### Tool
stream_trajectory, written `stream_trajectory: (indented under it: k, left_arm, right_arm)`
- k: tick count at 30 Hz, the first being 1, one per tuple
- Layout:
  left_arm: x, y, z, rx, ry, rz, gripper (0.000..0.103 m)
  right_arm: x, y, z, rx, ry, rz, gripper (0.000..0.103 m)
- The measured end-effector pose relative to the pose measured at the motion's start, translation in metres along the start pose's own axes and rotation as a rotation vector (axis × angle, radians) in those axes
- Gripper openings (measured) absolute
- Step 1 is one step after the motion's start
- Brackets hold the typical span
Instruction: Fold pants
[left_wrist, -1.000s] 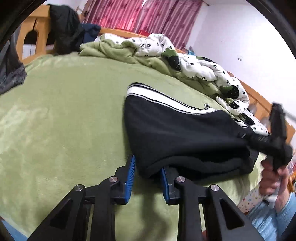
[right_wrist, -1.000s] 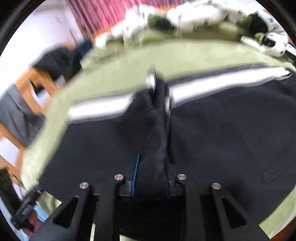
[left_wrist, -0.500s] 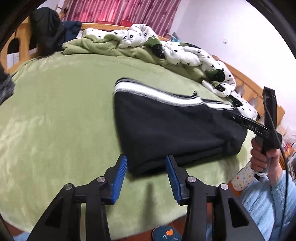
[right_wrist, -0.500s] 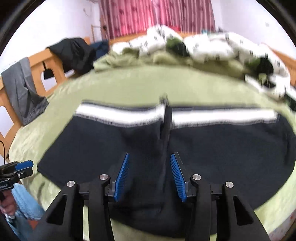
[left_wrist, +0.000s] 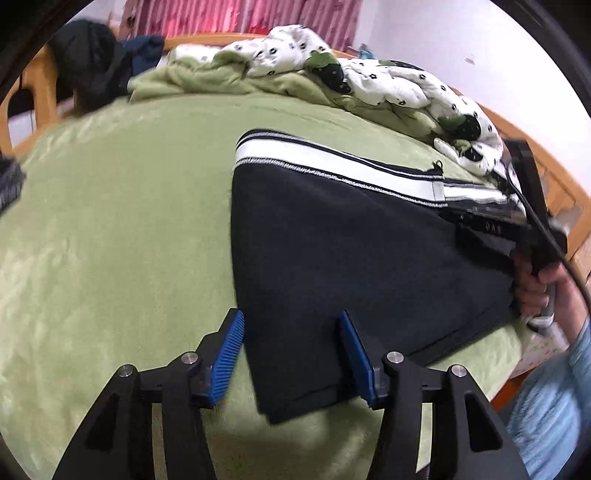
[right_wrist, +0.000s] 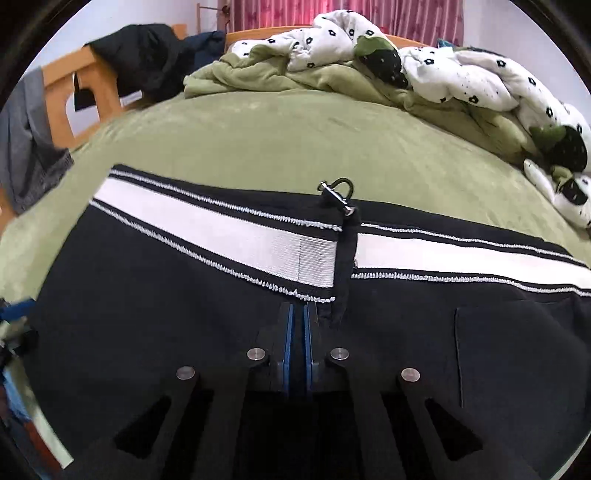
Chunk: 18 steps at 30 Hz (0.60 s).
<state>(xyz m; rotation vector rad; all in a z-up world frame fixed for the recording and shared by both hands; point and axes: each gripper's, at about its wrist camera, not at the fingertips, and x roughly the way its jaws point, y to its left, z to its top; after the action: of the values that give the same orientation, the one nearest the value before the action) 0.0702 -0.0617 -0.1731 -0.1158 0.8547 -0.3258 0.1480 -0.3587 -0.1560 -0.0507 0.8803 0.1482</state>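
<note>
Black pants with a white side stripe lie folded on the green bed. My left gripper is open, its blue pads on either side of the pants' near left corner. My right gripper is shut with its pads together, resting over the black fabric just below the white stripe; I see no cloth between the pads. A zipper pull lies at the fold beyond it. The right gripper also shows in the left wrist view, held by a hand.
The green blanket covers the bed. A bunched white and green duvet lies at the far side. Dark clothes hang on the wooden bed frame. The bed's near edge runs under the pants.
My left gripper let go of the pants' corner and opened wide. My right gripper released the raised fold, opened, then shut empty over the flat pants.
</note>
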Motion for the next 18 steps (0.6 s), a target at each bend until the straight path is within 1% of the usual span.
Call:
stream_trajectory:
  k: [2, 4, 5, 7, 8, 9, 10, 13, 15, 17, 18]
  left_arm:
    - [0.000, 0.009, 0.003, -0.064, 0.032, -0.038, 0.053]
    - [-0.002, 0.014, 0.005, -0.105, 0.049, -0.052, 0.053]
    - [-0.004, 0.016, 0.006, -0.113, 0.047, -0.041, 0.053]
    - [-0.009, 0.015, 0.005, -0.114, 0.047, -0.018, 0.050]
    - [-0.012, 0.014, 0.005, -0.119, 0.050, -0.016, 0.050]
    - [-0.014, 0.013, 0.004, -0.128, 0.052, -0.018, 0.050]
    - [-0.017, 0.014, 0.004, -0.142, 0.052, -0.024, 0.050]
    - [-0.029, 0.014, 0.003, -0.175, 0.045, -0.041, 0.050]
    - [-0.038, 0.014, 0.005, -0.182, 0.029, -0.062, 0.050]
    - [-0.048, 0.013, 0.006, -0.185, 0.004, -0.079, 0.050]
    - [-0.051, 0.012, 0.007, -0.184, -0.005, -0.080, 0.050]
  right_arm:
    - [-0.003, -0.002, -0.003, 0.002, -0.002, 0.009, 0.003]
    - [-0.008, -0.002, -0.005, 0.009, -0.005, 0.014, 0.005]
    - [-0.016, -0.005, -0.006, 0.026, -0.019, -0.013, 0.012]
    - [-0.029, -0.012, -0.012, 0.054, -0.057, -0.070, 0.051]
    - [-0.040, -0.019, -0.015, 0.070, -0.094, -0.094, 0.054]
    - [-0.053, -0.025, -0.020, 0.087, -0.127, -0.117, 0.054]
    - [-0.065, -0.032, -0.024, 0.101, -0.142, -0.134, 0.055]
    - [-0.095, -0.052, -0.036, 0.143, -0.130, -0.193, 0.055]
    - [-0.119, -0.068, -0.047, 0.186, -0.136, -0.249, 0.055]
    - [-0.145, -0.084, -0.062, 0.240, -0.148, -0.300, 0.057]
    - [-0.157, -0.094, -0.069, 0.269, -0.151, -0.319, 0.060]
